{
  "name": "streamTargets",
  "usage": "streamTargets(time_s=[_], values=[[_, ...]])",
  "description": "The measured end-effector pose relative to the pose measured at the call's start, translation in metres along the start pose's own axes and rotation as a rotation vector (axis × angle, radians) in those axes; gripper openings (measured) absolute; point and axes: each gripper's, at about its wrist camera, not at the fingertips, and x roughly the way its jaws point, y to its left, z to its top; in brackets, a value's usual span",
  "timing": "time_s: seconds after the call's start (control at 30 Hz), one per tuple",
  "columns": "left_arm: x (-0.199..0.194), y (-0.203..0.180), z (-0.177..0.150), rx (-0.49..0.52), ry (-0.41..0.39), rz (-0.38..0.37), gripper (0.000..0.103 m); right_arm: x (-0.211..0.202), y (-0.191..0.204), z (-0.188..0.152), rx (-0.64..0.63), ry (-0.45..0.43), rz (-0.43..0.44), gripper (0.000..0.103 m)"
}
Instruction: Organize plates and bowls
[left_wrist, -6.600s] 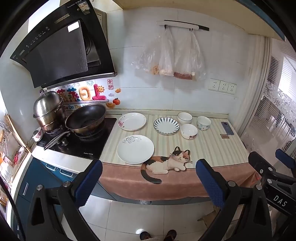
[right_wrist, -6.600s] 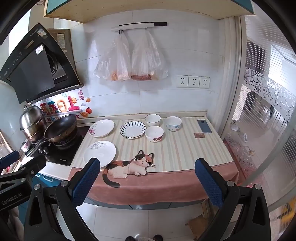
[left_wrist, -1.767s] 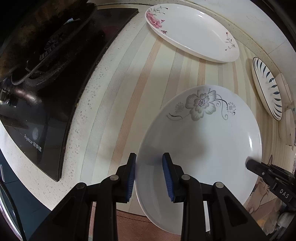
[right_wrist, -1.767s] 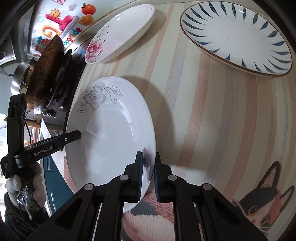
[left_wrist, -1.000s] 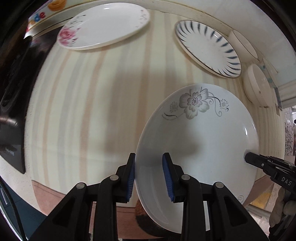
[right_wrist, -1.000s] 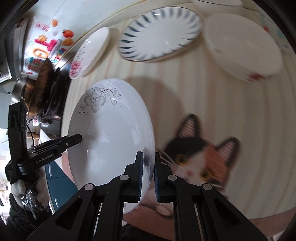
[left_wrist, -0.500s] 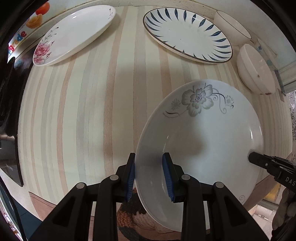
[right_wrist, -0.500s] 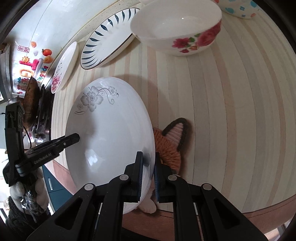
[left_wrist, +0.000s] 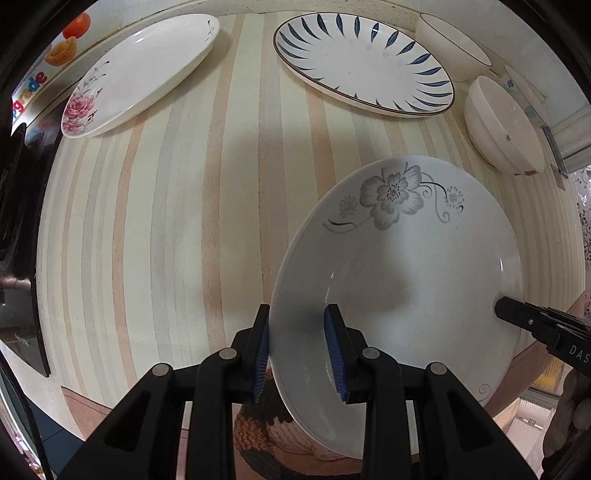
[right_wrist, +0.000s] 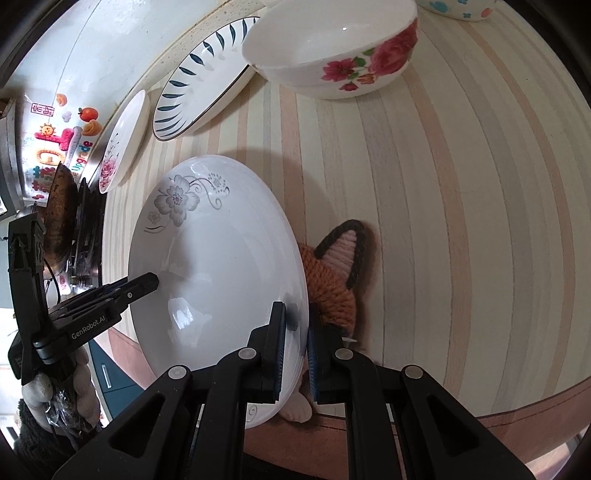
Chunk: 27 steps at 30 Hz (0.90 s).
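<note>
Both grippers hold one white plate with a grey flower (left_wrist: 406, 266), also in the right wrist view (right_wrist: 218, 266), above the striped counter. My left gripper (left_wrist: 297, 349) is shut on its left rim. My right gripper (right_wrist: 295, 347) is shut on its right rim. A blue-striped plate (left_wrist: 365, 62) and a pink-flower plate (left_wrist: 136, 74) lie at the back. A rose-patterned bowl (right_wrist: 332, 48) stands beyond the held plate, with a plain white bowl (left_wrist: 454, 44) behind it.
A knitted cat mat (right_wrist: 332, 273) lies under the held plate at the counter's front edge. The black stove (left_wrist: 18, 236) with a dark pan (right_wrist: 61, 218) is to the left. A blue-dotted bowl (right_wrist: 461, 9) stands at the far right.
Both grippers have carried the plate further right and toward the back. The blue-striped plate and the rose bowl look closer now. The grip on both rims is unchanged.
</note>
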Motion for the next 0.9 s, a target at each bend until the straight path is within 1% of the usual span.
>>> streamTargets(time_s=[0.07, 0.13, 0.17, 0.23, 0.3, 0.37, 0.47, 0.53, 0.57, 0.6, 0.63, 0.7, 0.77, 0.8, 0.9], values=[[-0.003, 0.004, 0.0, 0.004, 0.004, -0.022, 0.026, 0.0, 0.001, 0.0, 0.012, -0.005, -0.01, 0.013], [-0.012, 0.011, 0.001, 0.004, 0.0, -0.036, 0.026, 0.001, 0.001, 0.0, 0.032, 0.008, -0.01, 0.013], [-0.023, 0.016, 0.001, 0.001, -0.019, -0.047, 0.026, 0.0, 0.0, 0.0, 0.048, 0.018, -0.008, 0.014], [-0.047, 0.031, 0.004, -0.009, -0.071, -0.057, 0.026, -0.013, -0.002, -0.003, 0.093, 0.004, -0.01, 0.014], [-0.065, 0.048, 0.008, -0.035, -0.117, -0.055, 0.026, -0.028, 0.002, -0.005, 0.106, -0.008, -0.034, 0.014], [-0.081, 0.074, 0.016, -0.086, -0.166, -0.055, 0.026, -0.048, 0.014, -0.005, 0.103, -0.033, -0.033, 0.014], [-0.088, 0.111, 0.036, -0.165, -0.205, -0.06, 0.026, -0.072, 0.05, 0.005, 0.06, -0.082, -0.013, 0.015], [-0.081, 0.138, 0.056, -0.223, -0.21, -0.039, 0.026, -0.078, 0.088, 0.024, 0.007, -0.117, 0.016, 0.015], [-0.076, 0.149, 0.065, -0.246, -0.211, -0.03, 0.026, -0.076, 0.105, 0.035, -0.014, -0.127, 0.039, 0.018], [-0.07, 0.161, 0.074, -0.275, -0.207, -0.017, 0.026, -0.071, 0.123, 0.049, -0.04, -0.134, 0.067, 0.022], [-0.064, 0.173, 0.084, -0.302, -0.203, -0.012, 0.026, -0.062, 0.144, 0.067, -0.072, -0.139, 0.083, 0.023], [-0.052, 0.19, 0.096, -0.347, -0.192, -0.004, 0.026, -0.04, 0.185, 0.102, -0.151, -0.165, 0.066, 0.023], [-0.042, 0.205, 0.109, -0.381, -0.183, 0.012, 0.026, -0.021, 0.213, 0.134, -0.219, -0.185, 0.018, 0.023], [-0.037, 0.21, 0.115, -0.392, -0.178, 0.027, 0.026, -0.005, 0.232, 0.156, -0.254, -0.182, 0.001, 0.023], [-0.023, 0.227, 0.129, -0.423, -0.159, 0.052, 0.026, 0.03, 0.262, 0.206, -0.314, -0.184, -0.029, 0.023]])
